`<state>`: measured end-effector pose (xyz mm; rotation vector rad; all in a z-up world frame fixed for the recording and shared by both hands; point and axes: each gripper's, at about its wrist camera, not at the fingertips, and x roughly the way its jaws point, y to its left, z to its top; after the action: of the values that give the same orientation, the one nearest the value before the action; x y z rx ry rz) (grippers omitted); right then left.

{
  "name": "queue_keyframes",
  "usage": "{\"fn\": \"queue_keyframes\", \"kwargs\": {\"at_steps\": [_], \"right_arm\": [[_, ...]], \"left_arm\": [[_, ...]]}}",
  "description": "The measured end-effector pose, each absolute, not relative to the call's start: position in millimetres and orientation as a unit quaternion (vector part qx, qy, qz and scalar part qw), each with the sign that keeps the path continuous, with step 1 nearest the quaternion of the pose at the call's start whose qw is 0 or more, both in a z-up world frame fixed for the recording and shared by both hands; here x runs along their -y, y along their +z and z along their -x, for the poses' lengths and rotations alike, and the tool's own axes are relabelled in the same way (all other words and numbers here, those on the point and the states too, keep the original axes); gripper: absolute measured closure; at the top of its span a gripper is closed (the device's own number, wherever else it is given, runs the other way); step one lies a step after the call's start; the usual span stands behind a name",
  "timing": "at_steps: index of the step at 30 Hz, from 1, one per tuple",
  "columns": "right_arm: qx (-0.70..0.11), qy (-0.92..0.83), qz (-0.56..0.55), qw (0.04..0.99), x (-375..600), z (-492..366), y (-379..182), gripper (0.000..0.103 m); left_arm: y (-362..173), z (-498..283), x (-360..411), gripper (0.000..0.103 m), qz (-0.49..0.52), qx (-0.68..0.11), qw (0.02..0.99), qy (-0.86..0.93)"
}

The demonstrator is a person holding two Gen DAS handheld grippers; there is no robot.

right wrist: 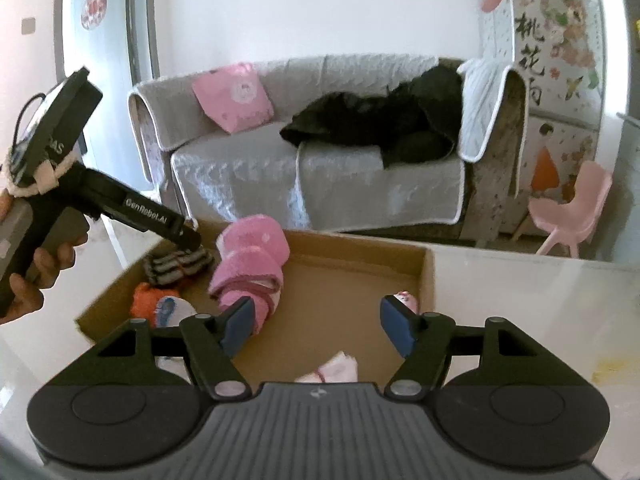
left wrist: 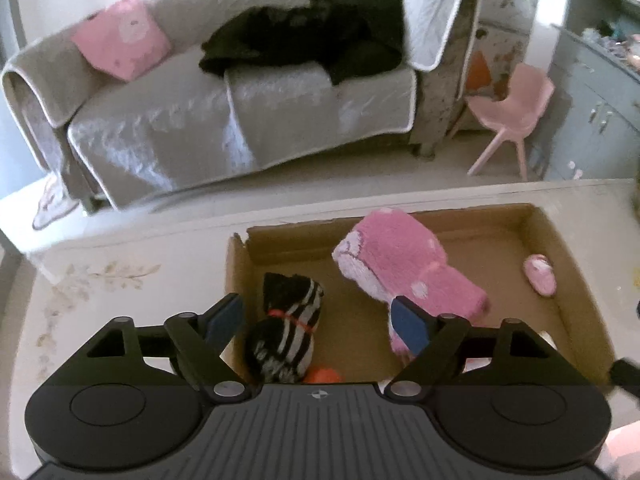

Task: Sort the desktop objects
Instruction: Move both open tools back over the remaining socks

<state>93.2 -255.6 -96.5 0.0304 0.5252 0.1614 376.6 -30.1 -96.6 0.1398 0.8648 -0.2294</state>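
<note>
A shallow cardboard box [left wrist: 560, 240] stands on the pale table. A black-and-white striped sock bundle [left wrist: 288, 336], tied with a red band, lies in the box between the spread fingers of my left gripper [left wrist: 316, 324]; neither pad touches it. A fluffy pink sock bundle [left wrist: 404, 260] lies beside it, partly behind the right pad. A small pink item [left wrist: 540, 274] sits at the box's right wall. My right gripper [right wrist: 317, 324] is open over the bare box floor [right wrist: 340, 292], with the pink bundle [right wrist: 250, 264] at its left finger. An orange item [right wrist: 146, 300] lies near the striped bundle [right wrist: 178, 266].
A person's hand [right wrist: 44, 268] holds the left gripper's handle at the left. A pink-and-white item [right wrist: 336, 368] shows just ahead of the right gripper's body. Beyond the table stand a grey-covered sofa [right wrist: 320, 184] and a pink child's chair [right wrist: 572, 216].
</note>
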Motion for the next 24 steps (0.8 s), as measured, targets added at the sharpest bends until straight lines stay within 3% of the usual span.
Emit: {"fn": "queue_keyframes", "kwargs": {"at_steps": [4,10,16,24], "right_arm": [[-0.233,0.073,-0.034,0.969,267.9,-34.5,-88.4,0.031],[-0.243,0.039,-0.040,0.968,271.3,35.6,-121.2,0.027],[-0.270,0.029,-0.056,0.961,264.2,39.4,-145.6,0.027],[-0.275,0.022,-0.066,0.959,258.6,26.2,-156.2,0.027]], "left_arm": [[-87.9,-327.8,7.2,0.016,-0.048,-0.405,0.902,-0.139],[-113.2,-253.0,-31.6,0.013,-0.049,-0.417,0.892,-0.166],[-148.6,-210.2,-49.6,0.013,-0.053,-0.443,0.878,-0.176],[-161.4,-215.7,-57.4,0.013,-0.049,-0.447,0.876,-0.175]]}}
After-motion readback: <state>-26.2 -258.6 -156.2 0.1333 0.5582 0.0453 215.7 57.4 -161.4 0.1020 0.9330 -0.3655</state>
